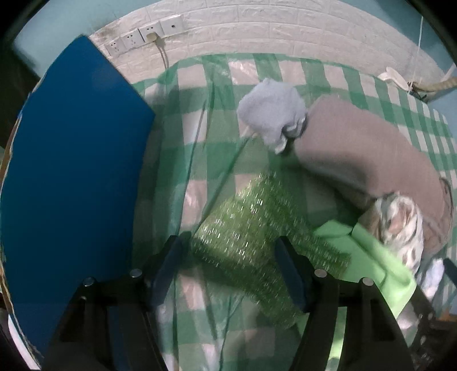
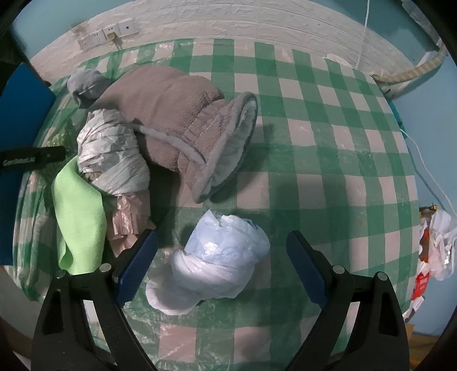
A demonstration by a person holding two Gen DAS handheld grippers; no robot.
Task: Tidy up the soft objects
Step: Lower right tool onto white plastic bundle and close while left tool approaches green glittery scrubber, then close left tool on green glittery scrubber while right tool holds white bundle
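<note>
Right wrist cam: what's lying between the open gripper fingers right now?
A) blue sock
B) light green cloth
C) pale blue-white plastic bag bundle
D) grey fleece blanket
C: the pale blue-white plastic bag bundle lies on the checked tablecloth between the fingers of the open right gripper; the light green cloth and grey fleece blanket lie off to the left.

checked tablecloth (image 2: 314,159) | blue board (image 1: 71,171) | wall sockets (image 1: 145,35) | white brick wall (image 2: 257,20)

Lying on one checked cloth (image 2: 314,120): one brown blanket (image 2: 160,114), one green towel (image 2: 80,205), one glittery green cloth (image 1: 251,228), two tied plastic bags (image 2: 114,154) (image 2: 217,251), one grey sock (image 2: 85,85).
</note>
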